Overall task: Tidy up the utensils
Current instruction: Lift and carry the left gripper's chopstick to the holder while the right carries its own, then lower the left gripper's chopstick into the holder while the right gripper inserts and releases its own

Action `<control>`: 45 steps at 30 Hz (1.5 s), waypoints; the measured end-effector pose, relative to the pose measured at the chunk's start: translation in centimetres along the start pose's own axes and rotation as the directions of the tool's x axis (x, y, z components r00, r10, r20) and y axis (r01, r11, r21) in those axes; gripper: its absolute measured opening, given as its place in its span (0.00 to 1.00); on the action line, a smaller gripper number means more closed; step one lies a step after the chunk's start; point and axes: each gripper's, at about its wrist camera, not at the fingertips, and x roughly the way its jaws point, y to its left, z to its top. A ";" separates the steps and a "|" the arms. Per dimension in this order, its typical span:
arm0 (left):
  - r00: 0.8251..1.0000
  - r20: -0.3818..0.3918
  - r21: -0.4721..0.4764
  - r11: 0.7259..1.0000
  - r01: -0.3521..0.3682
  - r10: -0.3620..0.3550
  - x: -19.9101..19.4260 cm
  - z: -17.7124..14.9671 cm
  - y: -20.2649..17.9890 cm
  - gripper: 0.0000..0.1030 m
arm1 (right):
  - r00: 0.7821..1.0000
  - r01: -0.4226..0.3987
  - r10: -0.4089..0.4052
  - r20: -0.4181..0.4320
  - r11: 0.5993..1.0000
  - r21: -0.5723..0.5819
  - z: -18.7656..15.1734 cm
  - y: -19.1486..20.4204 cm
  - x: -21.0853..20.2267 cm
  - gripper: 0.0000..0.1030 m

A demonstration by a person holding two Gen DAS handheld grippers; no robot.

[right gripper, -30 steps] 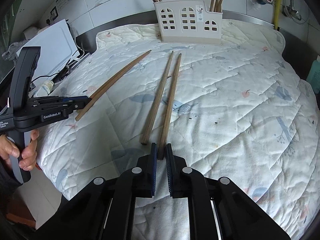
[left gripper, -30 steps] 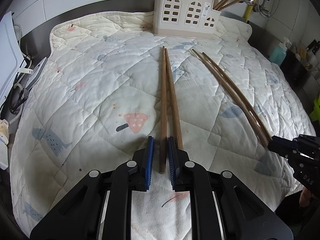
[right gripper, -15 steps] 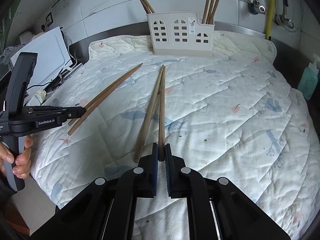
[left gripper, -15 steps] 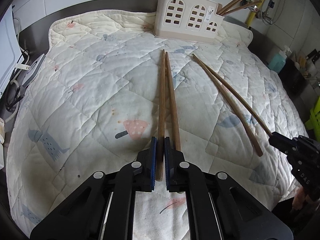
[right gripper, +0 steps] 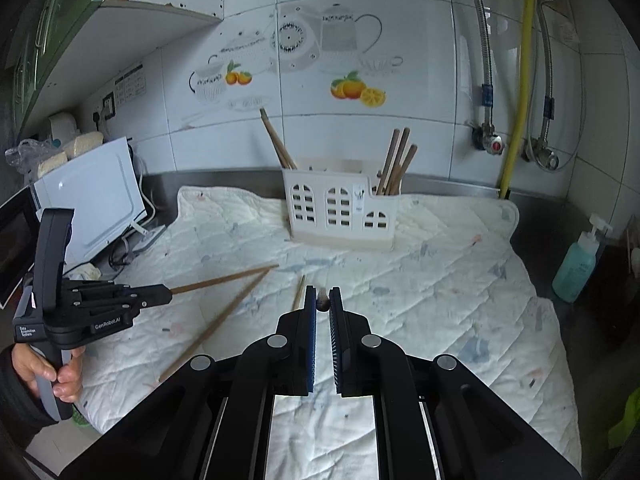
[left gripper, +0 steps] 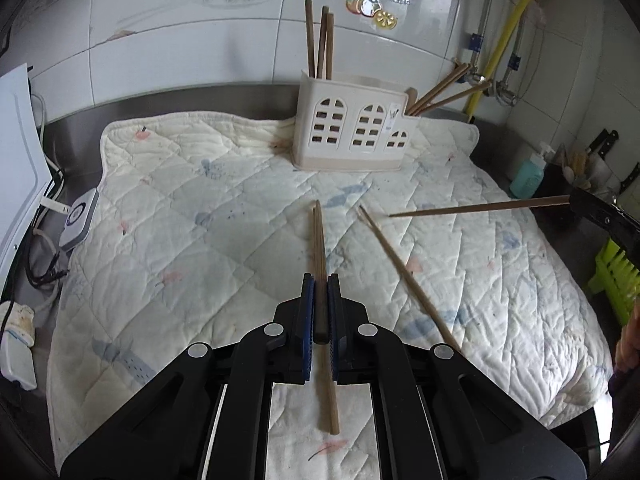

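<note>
The left gripper (left gripper: 321, 280) is shut tight on one brown chopstick (left gripper: 319, 248). The stick sits between the two blue pads (left gripper: 307, 320) and points up toward 12 o'clock, at the holder. Just under it a second chopstick (left gripper: 330, 400) lies on the quilt (left gripper: 180, 220), and its thick end sticks out toward 6 o'clock, below the jaws.

In the right wrist view, the right gripper (right gripper: 322, 300) is closed on another chopstick (right gripper: 322, 303). Only the stick's dark end shows between the blue pads (right gripper: 311, 344), right at the tips. In the left wrist view that same stick (left gripper: 480, 207) pokes out from the black gripper (left gripper: 600, 216) at 3 o'clock and hangs above the quilt, pointing toward 9 o'clock.

One more loose chopstick (left gripper: 404, 276) lies on the quilt, slanting from the middle down toward 5 o'clock. Its far tip is near the tip of the stick in the right gripper.

The white holder (left gripper: 352, 132) with little windows stands on the far edge of the quilt at 12 o'clock. Three sticks (left gripper: 320, 44) stand up in its tall left part. Some more sticks (left gripper: 440, 90) lean out of its low right part toward 2 o'clock.

A blue soap bottle (right gripper: 580, 264) stands off the quilt at 3 o'clock in the right wrist view. A white box (right gripper: 92, 196) sits at 9 o'clock, past the quilt. A bare hand (right gripper: 48, 368) holds the left gripper's (right gripper: 160, 295) handle at 8 o'clock.
</note>
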 end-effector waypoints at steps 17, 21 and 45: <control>0.987 0.147 0.082 0.995 0.056 -0.068 -1.5 13.2 -3.1 0.05 | 0.996 -0.046 0.048 0.071 0.998 -0.033 12.0 -2.1 1.5 0.06; 0.975 0.204 0.095 0.993 0.068 -0.086 -2.2 15.8 -4.2 0.05 | 0.994 -0.023 0.029 0.107 0.998 -0.052 14.0 -1.9 2.0 0.06; 0.860 0.509 0.030 1.000 0.004 -0.019 -1.0 24.0 -4.3 0.05 | 0.943 0.116 -0.120 0.309 0.993 0.034 19.1 -4.7 6.4 0.06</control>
